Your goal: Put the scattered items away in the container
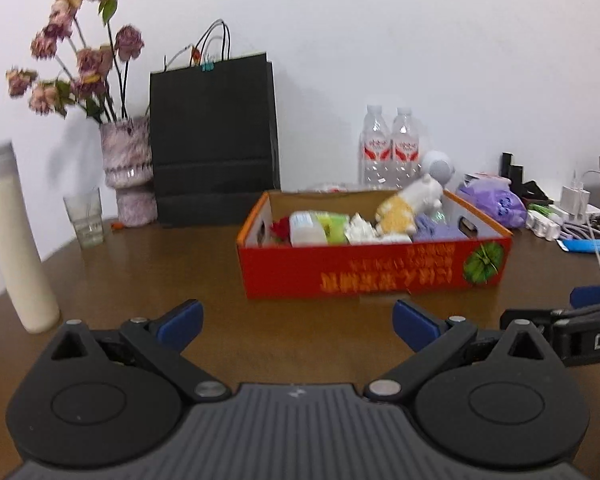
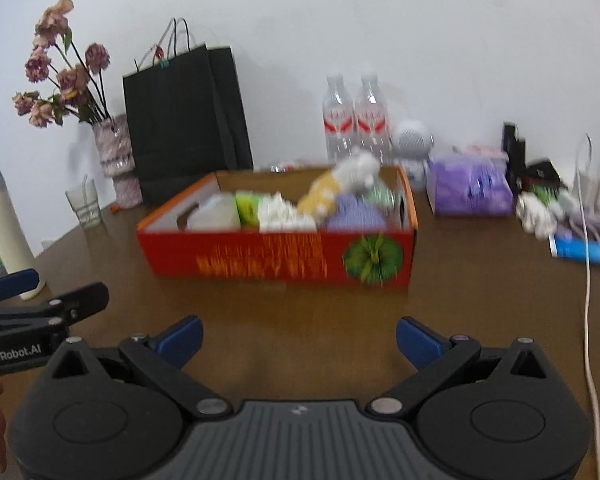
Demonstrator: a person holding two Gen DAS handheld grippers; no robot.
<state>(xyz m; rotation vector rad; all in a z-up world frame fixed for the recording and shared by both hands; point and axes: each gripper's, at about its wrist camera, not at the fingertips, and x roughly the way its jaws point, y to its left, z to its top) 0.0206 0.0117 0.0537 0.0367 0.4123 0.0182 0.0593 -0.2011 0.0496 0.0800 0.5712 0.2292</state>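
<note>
- Your left tongs and right tongs hang released and empty above bare desk.
- The container sits ahead, centred within reach, already packed with items.

Red cardboard box with orange rim and green round emblem, open-topped, set on brown table, right of centre in left wrist view. Packed inside: white bottle at left, green packet, crumpled white tissue, yellow-and-white plush toy propped highest, purple cloth at right.
</note>
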